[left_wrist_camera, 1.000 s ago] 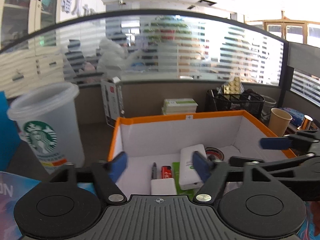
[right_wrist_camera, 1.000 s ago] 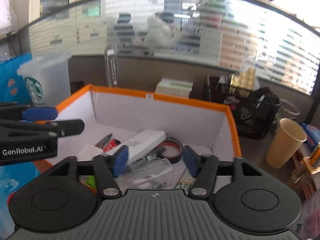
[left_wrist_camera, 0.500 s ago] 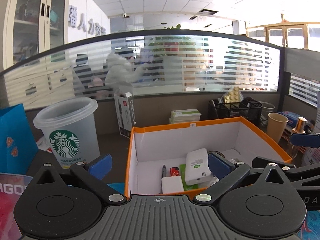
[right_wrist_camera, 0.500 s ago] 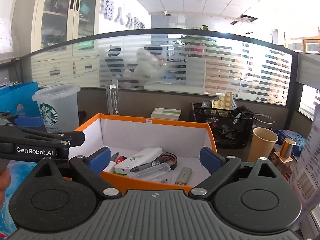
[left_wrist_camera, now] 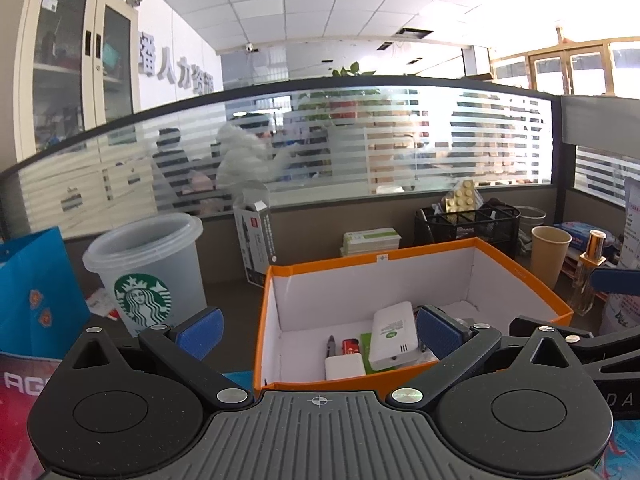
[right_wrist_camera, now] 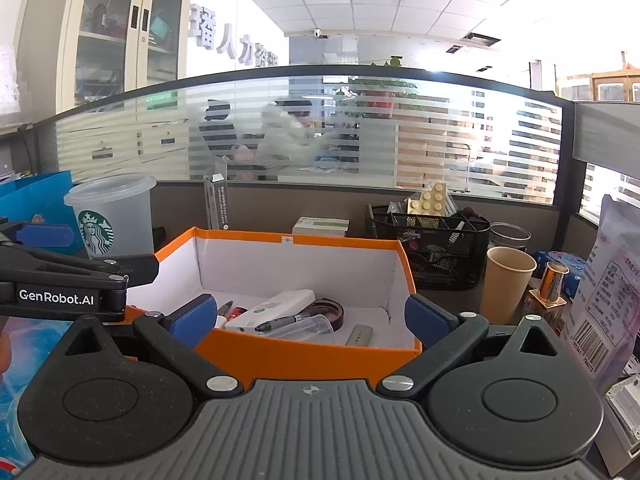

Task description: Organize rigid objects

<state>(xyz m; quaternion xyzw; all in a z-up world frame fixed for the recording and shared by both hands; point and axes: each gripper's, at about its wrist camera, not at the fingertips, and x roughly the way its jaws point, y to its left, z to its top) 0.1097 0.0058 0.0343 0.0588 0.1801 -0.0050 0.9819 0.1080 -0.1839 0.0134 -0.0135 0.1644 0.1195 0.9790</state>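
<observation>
An orange box [left_wrist_camera: 380,258] with a white inside stands on the desk in front of both grippers. In it lie a white power bank [left_wrist_camera: 392,334], a small white block [left_wrist_camera: 345,366], a red item [left_wrist_camera: 351,346] and a pen [left_wrist_camera: 331,346]. The right wrist view adds a black marker [right_wrist_camera: 288,320], a clear plastic cup [right_wrist_camera: 308,328], a tape roll [right_wrist_camera: 332,308] and a grey stick [right_wrist_camera: 360,334]. My left gripper [left_wrist_camera: 319,334] stands open before the box's near wall, holding nothing. My right gripper [right_wrist_camera: 312,320] is still opening, its jaws wide and bare, just short of the box [right_wrist_camera: 296,238].
A clear Starbucks cup [left_wrist_camera: 148,268] and a blue bag [left_wrist_camera: 32,292] stand left of the box. On the right are a paper cup [left_wrist_camera: 550,254], a gold-capped bottle [left_wrist_camera: 588,280] and a printed packet [right_wrist_camera: 608,288]. A black mesh basket [left_wrist_camera: 468,224] sits behind.
Both grippers have drawn back from over the box to just outside its near wall. Their jaws have spread much wider. Nothing came out with them.
</observation>
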